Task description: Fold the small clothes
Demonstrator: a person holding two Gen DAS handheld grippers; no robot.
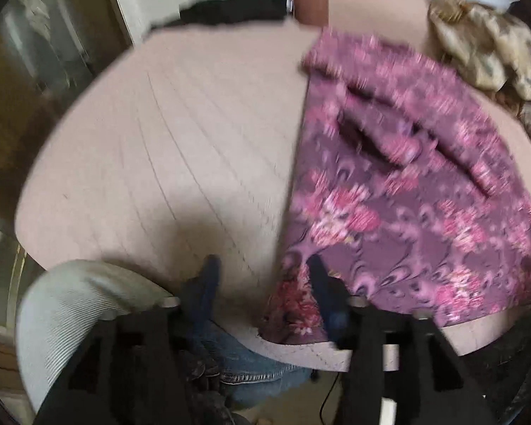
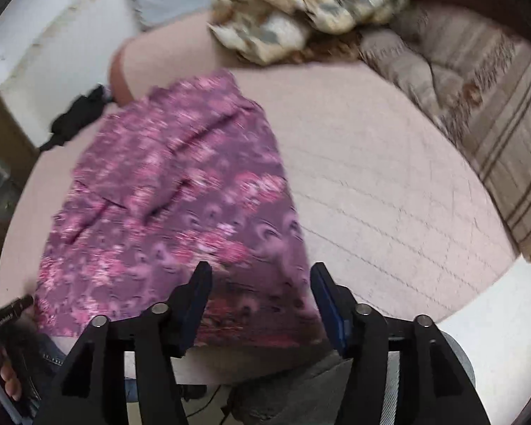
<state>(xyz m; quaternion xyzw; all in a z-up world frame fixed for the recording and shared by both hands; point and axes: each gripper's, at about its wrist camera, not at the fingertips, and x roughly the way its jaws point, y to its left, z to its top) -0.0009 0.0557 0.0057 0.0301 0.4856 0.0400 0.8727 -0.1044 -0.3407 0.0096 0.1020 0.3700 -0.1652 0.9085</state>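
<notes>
Because both grippers hang at the near edge with jaws spread and pinching nothing, the purple floral garment (image 1: 400, 184) lies loose on the pink counter (image 1: 180, 148), filling the right of the left wrist view and the left of the right wrist view. The left gripper (image 1: 262, 276) straddles its lower left corner; the right gripper (image 2: 260, 283) frames its lower right hem. I judge a grasp could catch one layer only, or drag the overhanging cloth off the edge. One purple garment, one crumpled beige garment (image 2: 301, 10) at upper centre, two grippers.
</notes>
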